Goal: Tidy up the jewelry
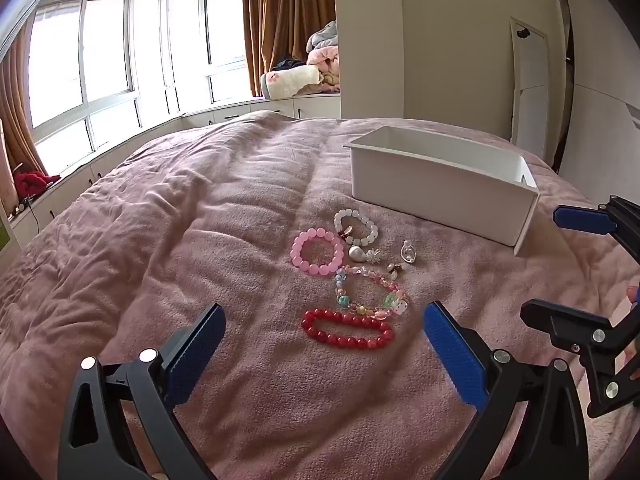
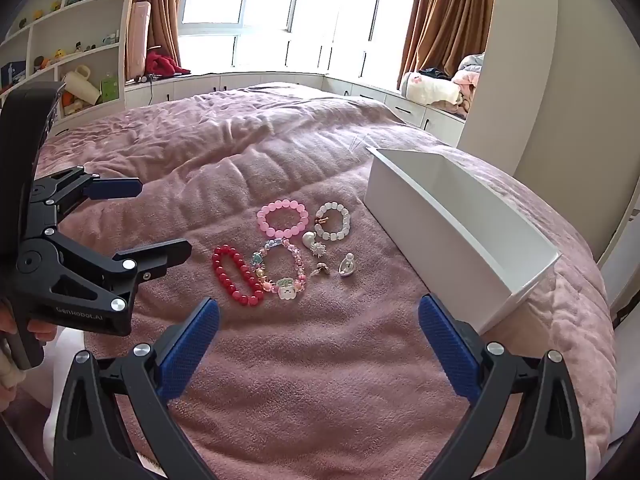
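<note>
Nothing is picked yet: both the left gripper and right gripper hover spread and empty; likely next, red bead bracelet into white bin.

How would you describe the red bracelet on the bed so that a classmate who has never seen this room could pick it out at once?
Start at the white box on the pink bedspread; a cluster of jewelry lies in front of its long side. The red bracelet lies at the edge of that cluster farthest from the box, beside the multicoloured charm bracelet. It alone has deep red beads, pressed into a long oval.
</note>
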Demonstrator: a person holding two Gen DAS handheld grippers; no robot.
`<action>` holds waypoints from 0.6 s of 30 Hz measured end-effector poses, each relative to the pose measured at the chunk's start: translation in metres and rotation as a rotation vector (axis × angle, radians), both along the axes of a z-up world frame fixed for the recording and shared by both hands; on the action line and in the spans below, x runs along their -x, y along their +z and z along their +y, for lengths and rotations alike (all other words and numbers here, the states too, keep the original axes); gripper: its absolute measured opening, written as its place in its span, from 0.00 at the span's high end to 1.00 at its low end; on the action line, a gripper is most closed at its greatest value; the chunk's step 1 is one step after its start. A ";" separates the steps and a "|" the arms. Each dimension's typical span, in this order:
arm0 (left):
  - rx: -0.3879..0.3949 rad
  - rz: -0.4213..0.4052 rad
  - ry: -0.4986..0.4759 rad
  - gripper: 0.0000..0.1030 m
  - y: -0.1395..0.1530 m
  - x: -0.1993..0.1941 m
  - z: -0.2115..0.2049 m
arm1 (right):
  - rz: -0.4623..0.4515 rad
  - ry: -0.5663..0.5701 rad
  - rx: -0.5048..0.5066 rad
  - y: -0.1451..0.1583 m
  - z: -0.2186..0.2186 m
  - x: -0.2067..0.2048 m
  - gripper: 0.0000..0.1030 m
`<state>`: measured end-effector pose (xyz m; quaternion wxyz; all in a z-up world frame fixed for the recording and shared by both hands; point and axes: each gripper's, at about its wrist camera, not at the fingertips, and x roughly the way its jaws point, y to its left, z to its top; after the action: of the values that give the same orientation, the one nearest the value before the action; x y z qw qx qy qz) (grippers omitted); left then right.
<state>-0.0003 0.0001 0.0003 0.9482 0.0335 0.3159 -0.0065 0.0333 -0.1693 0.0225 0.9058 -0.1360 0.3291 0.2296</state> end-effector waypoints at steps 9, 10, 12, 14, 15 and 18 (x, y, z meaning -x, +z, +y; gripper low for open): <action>0.002 -0.014 -0.002 0.03 0.004 0.000 -0.001 | -0.029 -0.017 -0.042 0.007 -0.005 0.003 0.04; 0.006 -0.016 -0.004 0.03 0.003 0.000 -0.001 | -0.028 -0.017 -0.043 0.007 -0.005 0.003 0.04; 0.004 -0.009 -0.006 0.03 0.002 0.001 -0.003 | -0.026 -0.018 -0.040 0.007 -0.004 0.004 0.04; -0.003 -0.006 -0.008 0.03 0.002 0.001 -0.004 | -0.026 -0.017 -0.038 0.007 -0.003 0.004 0.04; -0.006 -0.006 -0.008 0.03 0.002 0.000 -0.005 | -0.026 -0.017 -0.037 0.007 -0.002 0.004 0.04; -0.001 -0.009 -0.011 0.03 0.002 0.001 -0.005 | -0.026 -0.018 -0.041 0.006 -0.005 0.003 0.04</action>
<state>-0.0011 -0.0048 0.0026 0.9495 0.0355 0.3116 -0.0113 0.0303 -0.1742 0.0284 0.9146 -0.1174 0.3138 0.2263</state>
